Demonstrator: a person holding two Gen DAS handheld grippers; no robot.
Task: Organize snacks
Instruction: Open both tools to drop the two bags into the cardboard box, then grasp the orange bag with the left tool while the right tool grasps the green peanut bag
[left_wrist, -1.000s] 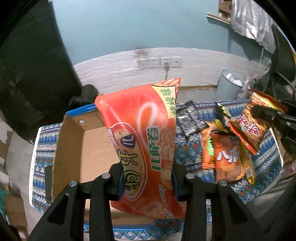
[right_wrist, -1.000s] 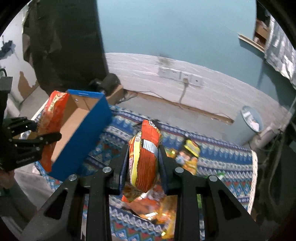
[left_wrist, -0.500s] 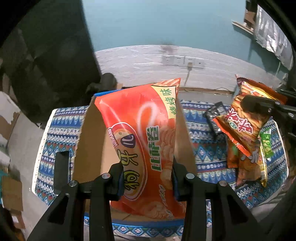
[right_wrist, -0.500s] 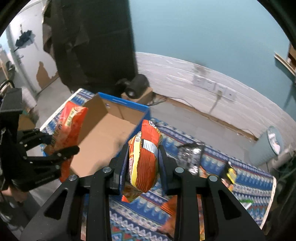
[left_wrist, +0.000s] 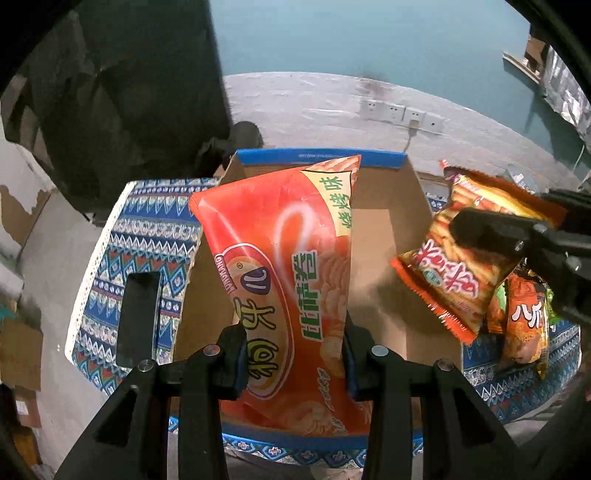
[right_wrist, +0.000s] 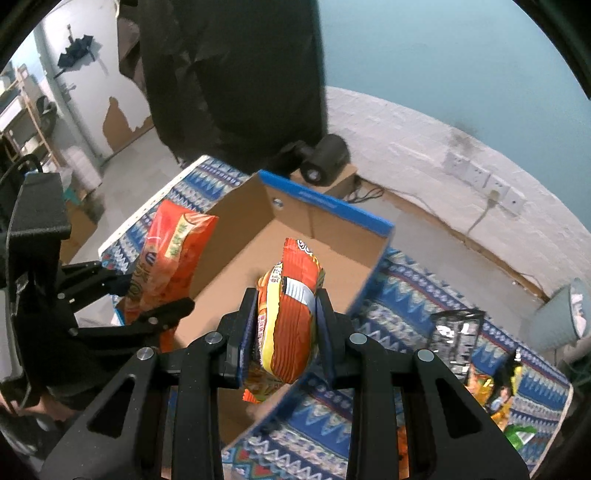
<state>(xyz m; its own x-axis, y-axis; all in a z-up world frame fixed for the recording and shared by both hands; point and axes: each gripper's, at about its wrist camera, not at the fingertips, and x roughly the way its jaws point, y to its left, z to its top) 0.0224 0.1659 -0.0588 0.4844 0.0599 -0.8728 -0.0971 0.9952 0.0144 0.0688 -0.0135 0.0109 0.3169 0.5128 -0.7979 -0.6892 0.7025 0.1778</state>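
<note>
I see the left gripper (left_wrist: 293, 354) pinching a big orange chip bag (left_wrist: 280, 280) above the open cardboard box (left_wrist: 384, 229). Right gripper (right_wrist: 284, 325) clamps a smaller striped snack bag (right_wrist: 291, 314), also held over the box, on the patterned cloth (left_wrist: 147, 236).

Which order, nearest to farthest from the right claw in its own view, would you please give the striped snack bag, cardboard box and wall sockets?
1. Striped snack bag: clamped in the right claw.
2. Cardboard box: just beyond, below the bag.
3. Wall sockets: far right, on the wall.
</note>
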